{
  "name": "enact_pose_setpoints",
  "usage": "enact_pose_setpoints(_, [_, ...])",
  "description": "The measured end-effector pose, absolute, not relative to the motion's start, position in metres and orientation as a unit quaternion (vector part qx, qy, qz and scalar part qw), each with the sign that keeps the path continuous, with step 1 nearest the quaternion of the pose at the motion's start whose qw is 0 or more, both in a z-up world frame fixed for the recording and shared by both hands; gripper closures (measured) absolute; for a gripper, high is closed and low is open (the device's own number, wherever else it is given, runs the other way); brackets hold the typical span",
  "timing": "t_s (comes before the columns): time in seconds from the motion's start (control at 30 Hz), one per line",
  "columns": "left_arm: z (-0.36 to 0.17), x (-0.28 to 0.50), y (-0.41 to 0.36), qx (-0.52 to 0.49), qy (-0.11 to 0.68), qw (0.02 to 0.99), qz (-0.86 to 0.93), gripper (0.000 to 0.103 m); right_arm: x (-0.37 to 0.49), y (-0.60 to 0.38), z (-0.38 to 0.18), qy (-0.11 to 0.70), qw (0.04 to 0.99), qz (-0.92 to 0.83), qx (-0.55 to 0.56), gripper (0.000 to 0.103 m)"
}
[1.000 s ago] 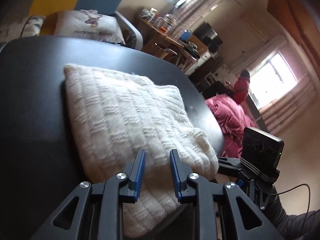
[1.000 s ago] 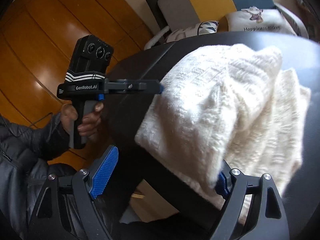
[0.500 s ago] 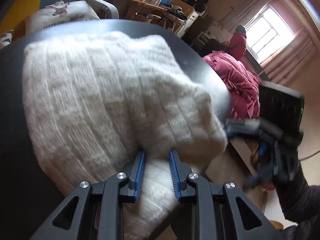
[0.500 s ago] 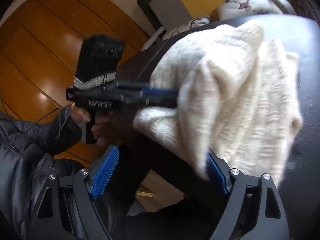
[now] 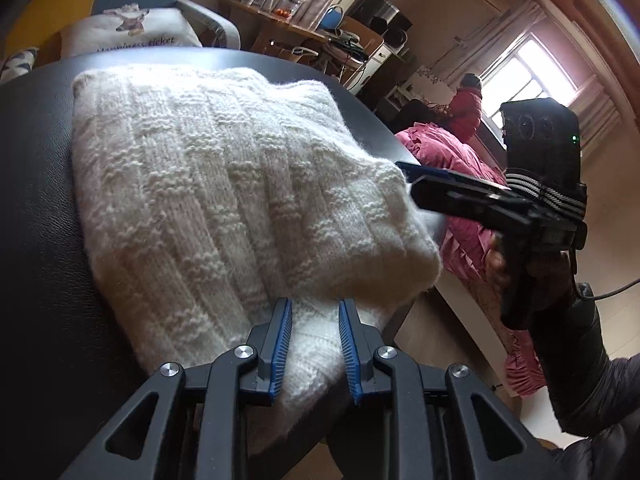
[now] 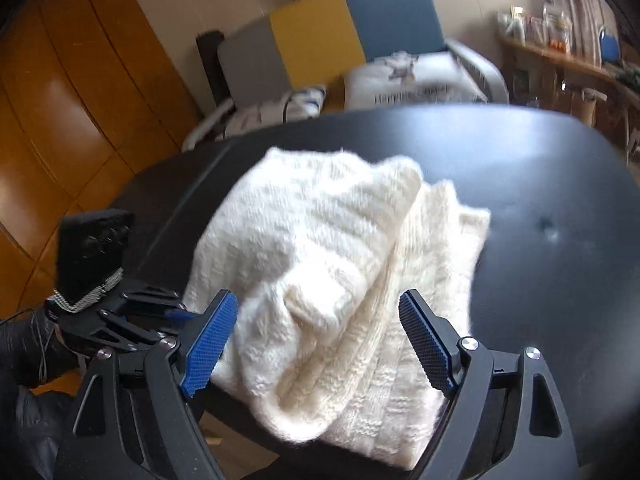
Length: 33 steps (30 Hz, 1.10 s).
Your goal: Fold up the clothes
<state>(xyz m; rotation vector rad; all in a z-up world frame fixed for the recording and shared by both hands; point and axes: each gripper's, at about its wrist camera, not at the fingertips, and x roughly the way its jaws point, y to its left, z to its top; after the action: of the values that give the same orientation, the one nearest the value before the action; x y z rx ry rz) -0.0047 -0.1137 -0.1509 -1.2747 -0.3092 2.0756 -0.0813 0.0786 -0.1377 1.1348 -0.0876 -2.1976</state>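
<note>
Sweater (image 5: 224,208), cream and chunky-knit, is seen folded into a thick bundle on the black table (image 5: 44,240), with its near end overhanging the table edge closest to the person. Its long axis is judged to run from that edge away across the table, roughly along the line both grippers point.

The left gripper (image 5: 312,344) is held low at the bundle's near end; its jaws are set narrowly apart, and the lower layer of knit is seen between the blue pads, though whether they actually pinch it cannot be told. The right gripper (image 6: 320,344) is spread wide on either side of the near end, and its jaws are closing; the pads are not seen pressing on the knit. In the left wrist view its fingers reach the bundle's right corner.

The left is judged the nearer to a grip. No containers are seen on the table; jars and a blue pot stand on a distant shelf (image 5: 288,26).
</note>
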Motion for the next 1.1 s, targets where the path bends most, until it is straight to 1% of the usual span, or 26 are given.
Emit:
enact_pose_setpoints(0.1, [-0.154, -0.002, -0.118, -0.49, -0.112, 0.339, 0.796, 0.079, -0.082, 0.08, -0.138, -0.041, 0.34, -0.835, 0.43, 0.024])
enact_pose_setpoints(0.17, [-0.155, -0.003, -0.122, -0.491, -0.121, 0.341, 0.792, 0.079, -0.085, 0.088, -0.143, -0.049, 0.337, -0.83, 0.441, 0.025])
enact_pose_setpoints(0.33, [-0.156, -0.004, -0.119, -0.492, -0.119, 0.344, 0.791, 0.079, -0.089, 0.091, -0.165, -0.121, 0.315, -0.815, 0.471, 0.025])
enact_pose_setpoints(0.4, [-0.155, -0.007, -0.106, -0.492, -0.114, 0.344, 0.792, 0.079, -0.089, 0.091, -0.17, -0.133, 0.319, -0.812, 0.471, 0.025])
enact_pose_setpoints(0.47, [-0.155, -0.009, -0.106, -0.495, -0.116, 0.345, 0.789, 0.079, -0.087, 0.086, -0.17, -0.122, 0.302, -0.814, 0.48, 0.025])
enact_pose_setpoints(0.53, [-0.155, -0.011, -0.106, -0.496, -0.118, 0.345, 0.788, 0.079, -0.082, 0.076, -0.164, -0.08, 0.297, -0.825, 0.475, 0.026])
enact_pose_setpoints(0.57, [-0.156, -0.011, -0.106, -0.496, -0.119, 0.345, 0.788, 0.079, -0.08, 0.071, -0.164, -0.062, 0.294, -0.827, 0.475, 0.041])
enact_pose_setpoints(0.6, [-0.156, -0.011, -0.106, -0.496, -0.119, 0.345, 0.788, 0.079, -0.079, 0.066, -0.164, -0.046, 0.29, -0.829, 0.477, 0.072])
enact_pose_setpoints(0.63, [-0.155, -0.01, -0.106, -0.497, -0.118, 0.345, 0.788, 0.079, -0.079, 0.063, -0.164, -0.033, 0.285, -0.829, 0.479, 0.078])
enact_pose_setpoints(0.73, [-0.154, -0.009, -0.104, -0.495, -0.109, 0.342, 0.791, 0.079, -0.079, 0.062, -0.168, -0.036, 0.279, -0.829, 0.483, 0.078])
enact_pose_setpoints(0.83, [-0.154, -0.013, -0.087, -0.495, -0.083, 0.337, 0.797, 0.079, -0.082, 0.068, -0.173, -0.071, 0.274, -0.828, 0.484, 0.079])
enact_pose_setpoints(0.9, [-0.153, -0.011, -0.081, -0.496, -0.062, 0.333, 0.799, 0.079, -0.081, 0.072, -0.167, -0.09, 0.275, -0.829, 0.478, 0.084])
enact_pose_setpoints(0.93, [-0.152, -0.011, -0.078, -0.495, -0.048, 0.335, 0.8, 0.079, -0.079, 0.075, -0.158, -0.091, 0.28, -0.835, 0.465, 0.085])
enact_pose_setpoints(1.0, [-0.149, -0.008, -0.072, -0.49, -0.016, 0.342, 0.801, 0.08, -0.073, 0.079, -0.139, -0.089, 0.289, -0.847, 0.437, 0.086])
enact_pose_setpoints(1.07, [-0.15, -0.005, -0.068, -0.488, 0.012, 0.35, 0.8, 0.08, -0.069, 0.079, -0.135, -0.06, 0.281, -0.856, 0.431, 0.086])
enact_pose_setpoints(1.1, [-0.15, -0.005, -0.066, -0.487, 0.019, 0.354, 0.798, 0.08, -0.07, 0.079, -0.146, -0.047, 0.269, -0.853, 0.445, 0.087])
